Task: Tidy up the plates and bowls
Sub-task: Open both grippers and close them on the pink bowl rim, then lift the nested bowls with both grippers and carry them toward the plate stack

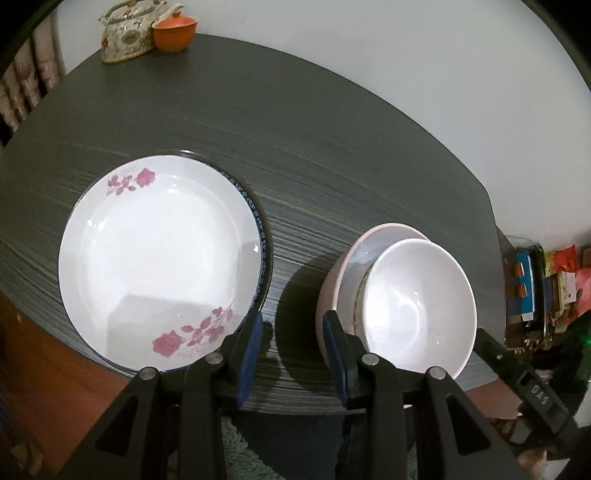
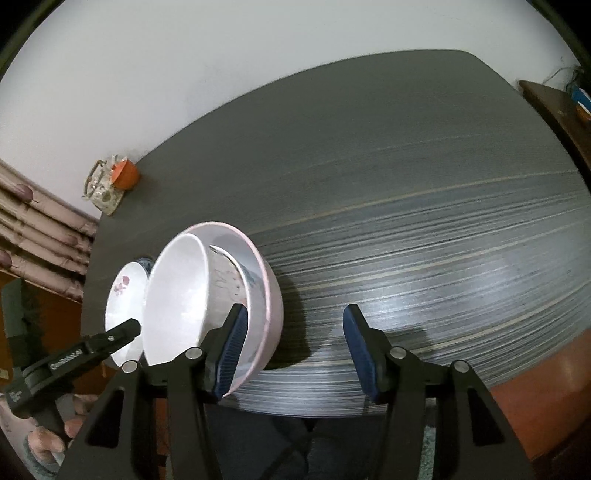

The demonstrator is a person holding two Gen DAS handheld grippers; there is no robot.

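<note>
Both grippers hang at the near edge of the dark surface [image 1: 332, 155], jaws spread wide and holding nothing. The left gripper [image 1: 293, 354] sits between the rose plate [image 1: 159, 258], which lies on a blue-rimmed plate [image 1: 260, 221], and the bowl stack. There a white bowl [image 1: 417, 306] leans tilted inside a pink bowl [image 1: 328, 291]. The right gripper [image 2: 293, 350] is just right of that stack, its left finger in front of the pink bowl's wall. A teapot [image 1: 125, 33] and an orange cup [image 1: 173, 33] stand at the far corner

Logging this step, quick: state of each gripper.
Left gripper: open, holding nothing.
Right gripper: open, holding nothing.
</note>
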